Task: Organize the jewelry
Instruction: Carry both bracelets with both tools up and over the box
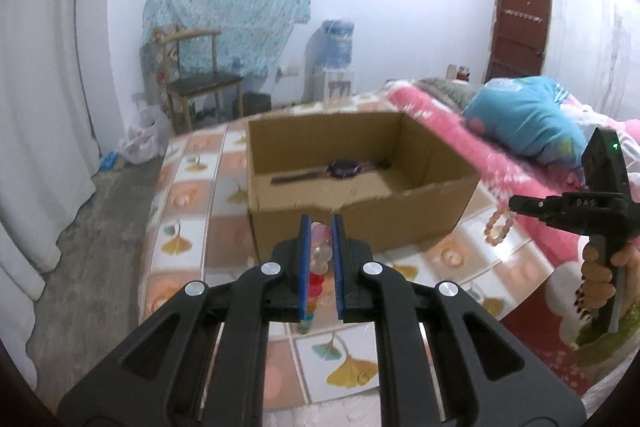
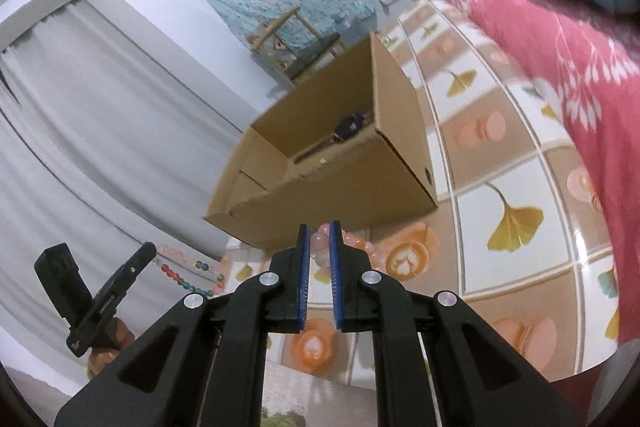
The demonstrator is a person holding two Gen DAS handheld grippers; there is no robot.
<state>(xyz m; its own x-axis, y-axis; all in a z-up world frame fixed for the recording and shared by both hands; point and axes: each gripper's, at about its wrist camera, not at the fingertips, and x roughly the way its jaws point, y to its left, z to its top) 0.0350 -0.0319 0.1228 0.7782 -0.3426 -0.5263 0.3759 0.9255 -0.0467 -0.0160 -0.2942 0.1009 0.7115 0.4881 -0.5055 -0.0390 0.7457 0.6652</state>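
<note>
White walls and pale curtains surround a bed covered by a tiled leaf-print sheet, where an open cardboard box sits as the landmark.

Nearest, just in front of the box's near wall, the left gripper points slightly downward with its blue pads nearly together, pinching a bracelet of multicoloured beads that hangs down between them. To the right of the box, the right gripper is clamped the same way on a pale pink bead bracelet; the left wrist view shows that loop dangling from its tip (a hand grips the handle below, partly cut off by the frame edge).

Inside the box, on its floor, lies a dark wristwatch, blurred and partly hidden by the near wall. Behind the box to the right lie a pink blanket and a blue pillow.
</note>
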